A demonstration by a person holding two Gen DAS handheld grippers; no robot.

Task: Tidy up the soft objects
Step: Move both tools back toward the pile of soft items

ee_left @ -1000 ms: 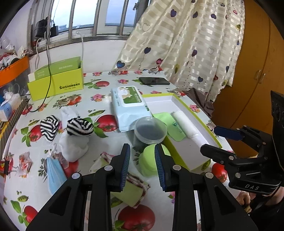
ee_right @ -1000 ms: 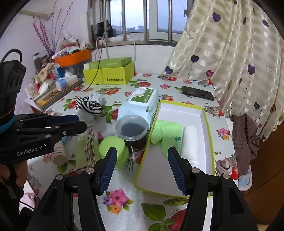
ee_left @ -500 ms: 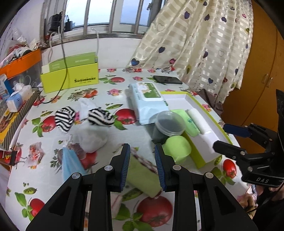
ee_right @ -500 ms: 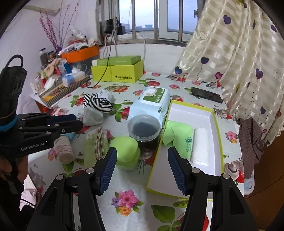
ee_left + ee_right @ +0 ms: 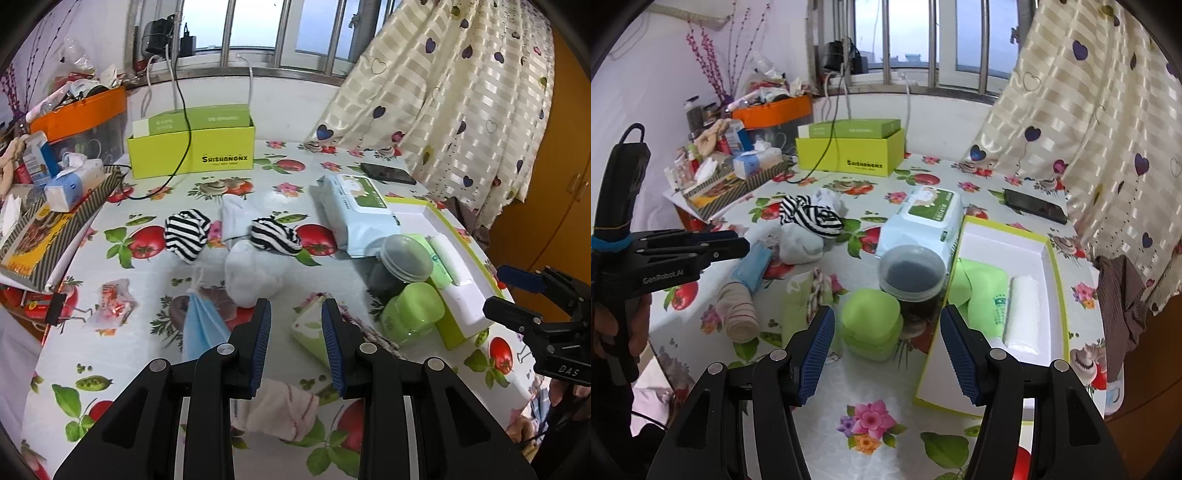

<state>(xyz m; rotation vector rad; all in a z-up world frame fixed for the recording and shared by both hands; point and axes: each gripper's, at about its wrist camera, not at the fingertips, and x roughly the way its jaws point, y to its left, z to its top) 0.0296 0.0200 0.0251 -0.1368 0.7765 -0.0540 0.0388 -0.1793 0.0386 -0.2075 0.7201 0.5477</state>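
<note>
My left gripper (image 5: 295, 332) hovers open and empty over the floral table, above a folded green cloth (image 5: 314, 332) and a rolled pinkish sock (image 5: 284, 410). Ahead of it lie a blue face mask (image 5: 201, 328), a white sock (image 5: 255, 277) and two striped socks (image 5: 186, 234). My right gripper (image 5: 888, 332) stands wide open above a green round container (image 5: 873, 321), touching nothing. To its right, a white tray (image 5: 1004, 236) holds a green cloth (image 5: 982, 291) and a rolled white towel (image 5: 1021, 310).
A lidded dark jar (image 5: 910, 273) and a wipes pack (image 5: 923, 218) stand against the tray's left side. A yellow-green box (image 5: 192, 151) with a cable, a phone (image 5: 388, 173) and a cluttered striped box (image 5: 48, 229) line the far and left edges.
The left gripper has drawn back and shifted left, so the rolled sock and face mask now show beneath it. The right gripper has pulled back a little. Both jaws kept their width.
</note>
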